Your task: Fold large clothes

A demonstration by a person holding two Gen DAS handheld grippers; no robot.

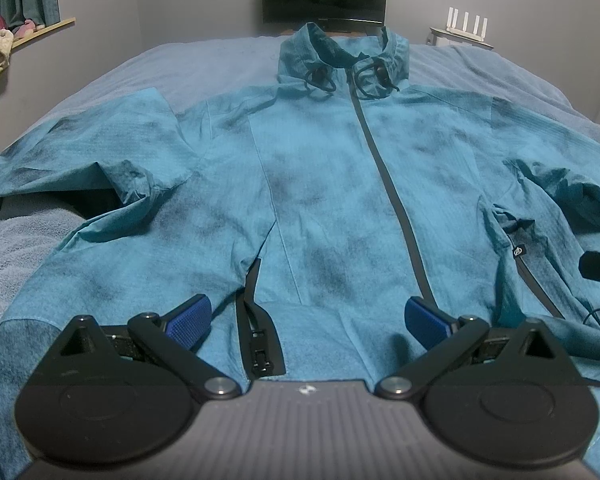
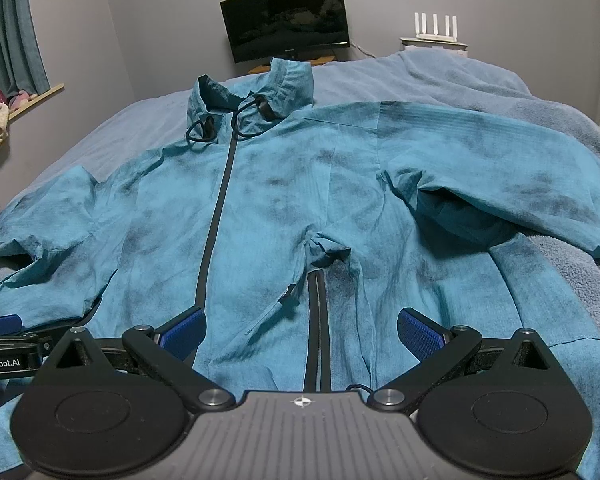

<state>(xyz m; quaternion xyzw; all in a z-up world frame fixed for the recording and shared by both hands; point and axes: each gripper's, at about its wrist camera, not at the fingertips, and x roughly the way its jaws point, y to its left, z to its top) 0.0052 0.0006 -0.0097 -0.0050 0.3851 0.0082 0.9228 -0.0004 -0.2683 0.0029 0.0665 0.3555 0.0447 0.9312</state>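
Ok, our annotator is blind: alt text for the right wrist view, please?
A teal jacket lies front-up and zipped on a blue-covered bed, collar away from the camera. The right claw is open low over its hem; the left claw shows at the left edge. A dark monitor stands behind.

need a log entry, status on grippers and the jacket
Left gripper open, right gripper open, both empty. Teal jacket flat on bed, zipped, unfolded. Nothing in the way.

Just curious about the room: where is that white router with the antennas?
The white router sits on a small stand by the far wall, beyond the bed, right of the dark monitor.
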